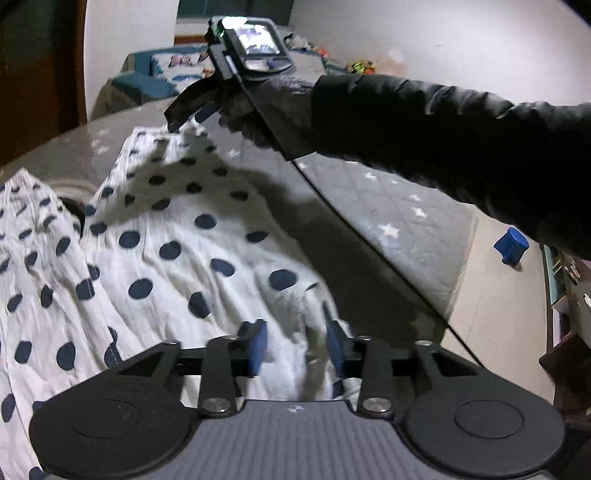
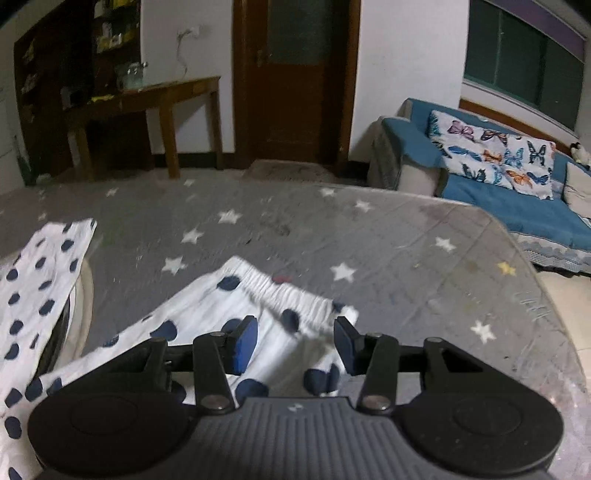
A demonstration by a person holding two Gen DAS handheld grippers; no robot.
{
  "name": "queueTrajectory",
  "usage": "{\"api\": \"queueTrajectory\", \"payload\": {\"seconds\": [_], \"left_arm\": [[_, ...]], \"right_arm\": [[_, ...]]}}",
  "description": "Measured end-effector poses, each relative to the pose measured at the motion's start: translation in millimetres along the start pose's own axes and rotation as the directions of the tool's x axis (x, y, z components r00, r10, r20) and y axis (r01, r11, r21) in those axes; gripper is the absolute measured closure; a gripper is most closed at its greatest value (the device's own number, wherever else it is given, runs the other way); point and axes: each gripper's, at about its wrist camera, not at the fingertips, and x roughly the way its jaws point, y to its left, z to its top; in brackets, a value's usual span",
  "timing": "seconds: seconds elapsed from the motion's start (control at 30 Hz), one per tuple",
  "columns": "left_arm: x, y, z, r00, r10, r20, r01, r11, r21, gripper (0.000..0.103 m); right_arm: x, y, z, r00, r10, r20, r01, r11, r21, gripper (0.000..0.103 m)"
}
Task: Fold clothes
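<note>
Left gripper (image 1: 295, 345): jaws apart, cloth (image 1: 177, 236) beneath.
Right gripper (image 2: 295, 343): jaws apart over waistband (image 2: 291, 291).
Room: bare mat (image 2: 406, 258) ahead and to the right.

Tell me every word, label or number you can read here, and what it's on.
None can be read.
Small pale emblem on the left gripper's grey body: a mark, not letters.
Same emblem on the right gripper's body: too small.
Lit screen on the device above the gloved hand: blurred glare.
Items on the dark shelves: too blurred.

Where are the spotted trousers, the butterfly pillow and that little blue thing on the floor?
spotted trousers (image 2: 280, 295), right wrist view, on the elastic waistband
butterfly pillow (image 2: 491, 155), right wrist view, on its middle
blue thing (image 1: 511, 245), left wrist view, on its side
</note>
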Motion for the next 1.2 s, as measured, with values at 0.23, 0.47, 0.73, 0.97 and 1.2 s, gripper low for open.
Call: {"api": "queueTrajectory", "payload": {"seconds": [0.23,0.47,0.73,0.97,1.2], "left_arm": [[6,-19,-2,0.999,0.051,-0.007,-0.051,0.997,0.053,0.052],[17,-23,-6,0.996,0.078,-0.034,-0.076,0.995,0.059,0.054],[20,-26,-8,0.995,0.092,-0.036,-0.089,0.993,0.073,0.056],[22,-31,-8,0.993,0.116,-0.023,-0.113,0.989,0.09,0.066],[17,-14,-3,0.996,0.09,-0.01,-0.09,0.996,0.0,0.092]], "right_arm": [[-1,-15,-4,0.999,0.009,-0.033,-0.007,0.998,0.068,0.057],[10,-17,-13,0.998,0.027,-0.048,-0.022,0.995,0.098,0.058],[16,-20,-10,0.999,-0.031,-0.031,0.035,0.992,0.124,0.063],[19,-20,-9,0.999,-0.035,-0.026,0.037,0.994,0.103,0.076],[20,-19,0,0.998,-0.05,-0.024,0.052,0.992,0.114,0.096]]}}
